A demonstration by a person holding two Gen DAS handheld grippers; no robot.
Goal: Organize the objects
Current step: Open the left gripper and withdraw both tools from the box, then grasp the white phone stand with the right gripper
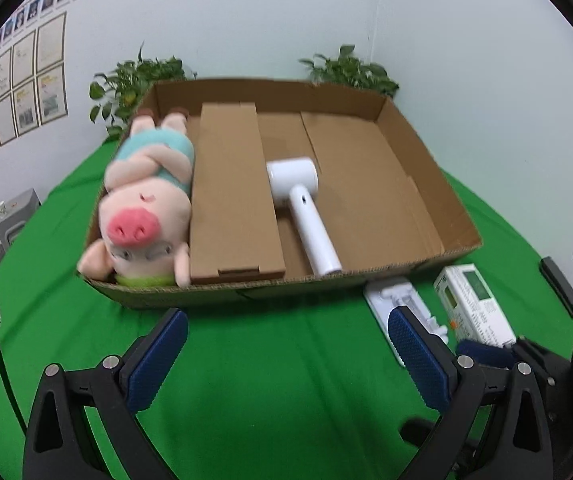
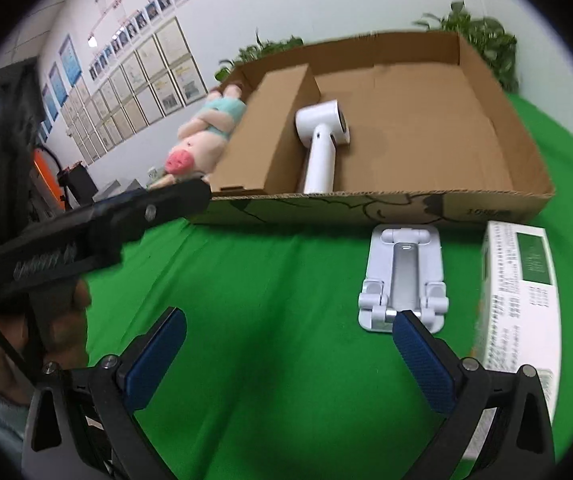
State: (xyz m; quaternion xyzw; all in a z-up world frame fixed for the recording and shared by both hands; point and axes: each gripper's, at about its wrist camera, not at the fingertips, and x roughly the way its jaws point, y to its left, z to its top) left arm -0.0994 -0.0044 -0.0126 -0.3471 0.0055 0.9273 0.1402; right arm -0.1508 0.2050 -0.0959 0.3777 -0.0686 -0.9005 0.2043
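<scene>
A green cloth (image 1: 270, 380) covers the table, and on it sits a wide, shallow carton (image 1: 426, 184). Inside it, along the left wall, lies a plush pig (image 1: 146, 204); beside the pig is a flat brown box (image 1: 232, 196), then a white hairdryer (image 1: 300, 204) resting on the carton floor — the right half of that floor is bare. Outside, just in front of the carton's near wall, lie a white-and-green packet (image 2: 522, 288) and a folded white stand (image 2: 402, 276), side by side. The left gripper (image 1: 286, 356) and the right gripper (image 2: 290, 356) both hover over the cloth, spread wide and holding nothing — the right one's far fingertip overlaps the stand's near edge.
</scene>
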